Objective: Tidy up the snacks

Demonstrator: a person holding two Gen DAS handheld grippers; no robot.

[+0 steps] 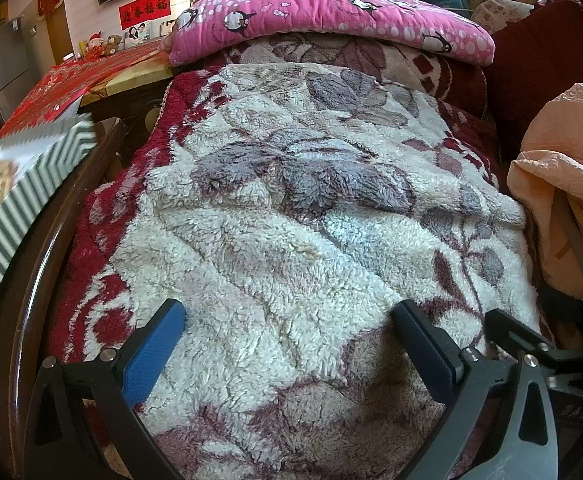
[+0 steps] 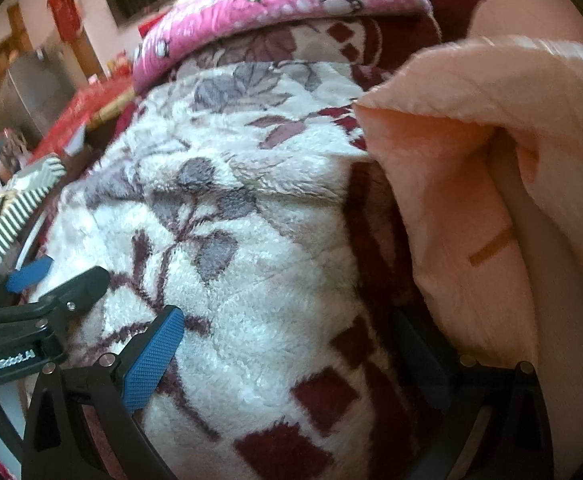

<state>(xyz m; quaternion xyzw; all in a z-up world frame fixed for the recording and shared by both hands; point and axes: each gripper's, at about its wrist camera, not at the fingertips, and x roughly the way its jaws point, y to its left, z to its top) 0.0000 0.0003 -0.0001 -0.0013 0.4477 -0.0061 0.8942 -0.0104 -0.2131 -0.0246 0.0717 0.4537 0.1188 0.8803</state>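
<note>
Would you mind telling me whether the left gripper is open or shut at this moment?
Open. In the left wrist view the left gripper has its jaws spread wide, with only the fleece blanket visible between them.

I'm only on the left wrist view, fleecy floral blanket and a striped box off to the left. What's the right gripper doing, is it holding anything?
Observer: No. The right gripper stands open over the floral blanket, with nothing between its fingers.
Operator: What's on its right side?
Observer: A peach quilt bunches up close beside its right finger, which sits in the quilt's shadow.
Operator: Can it see my gripper?
Observer: Yes. The left gripper shows at its lower left, open, near the striped box.
Operator: Any snacks in that view?
Observer: None that I can make out; the right wrist view is blurred.
</note>
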